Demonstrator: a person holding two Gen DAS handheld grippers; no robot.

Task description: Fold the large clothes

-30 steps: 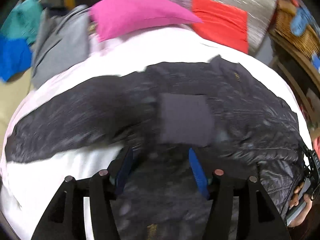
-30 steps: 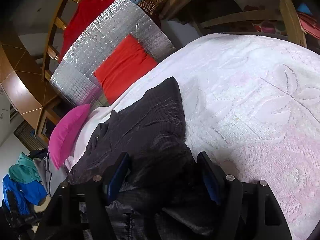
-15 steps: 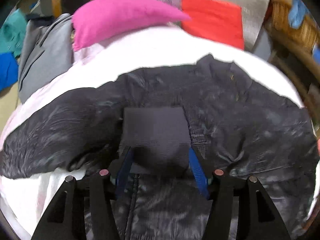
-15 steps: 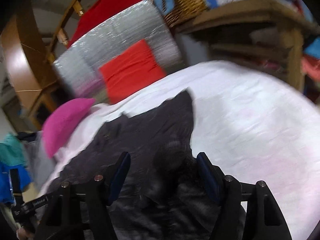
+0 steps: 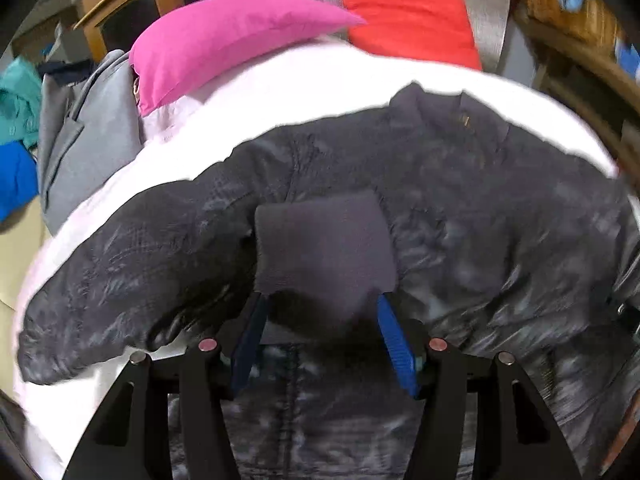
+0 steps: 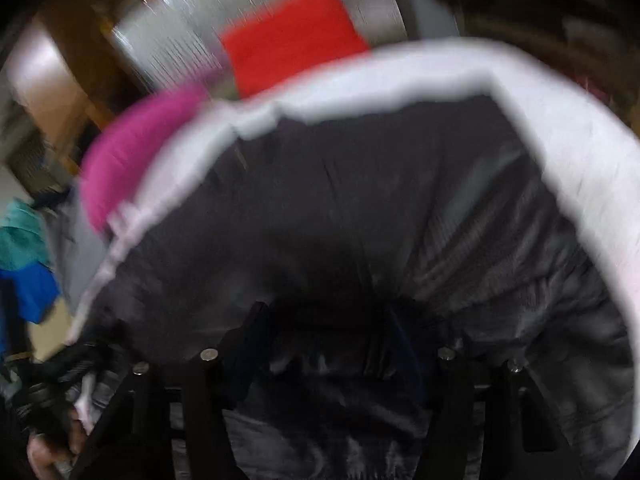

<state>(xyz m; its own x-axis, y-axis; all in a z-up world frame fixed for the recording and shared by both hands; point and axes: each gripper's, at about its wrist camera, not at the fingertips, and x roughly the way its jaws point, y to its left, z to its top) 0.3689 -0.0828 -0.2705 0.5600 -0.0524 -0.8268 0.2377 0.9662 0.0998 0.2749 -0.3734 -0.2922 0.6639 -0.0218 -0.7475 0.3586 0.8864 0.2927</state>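
Both of our grippers hold the dark puffer jacket (image 5: 460, 208): the left gripper (image 5: 320, 312) has its blue fingers around the knit sleeve cuff (image 5: 324, 240), while the right gripper (image 6: 328, 332) is buried in bunched fabric, its jaw state unclear through blur. We judge folding barely begun, one sleeve being drawn over the body, which is spread on the white bedspread (image 5: 280, 92).

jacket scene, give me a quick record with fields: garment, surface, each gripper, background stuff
garment: dark jacket spread across the bed, collar on the far side
cuff: knit cuff of a sleeve lies over the jacket front, its near edge between the left jaws
surface: white bedspread
left gripper: jaws spread around the cuff edge, grip unclear
right gripper: over bunched jacket fabric, view blurred, state unclear
background: pink pillow, red cushion, grey garment
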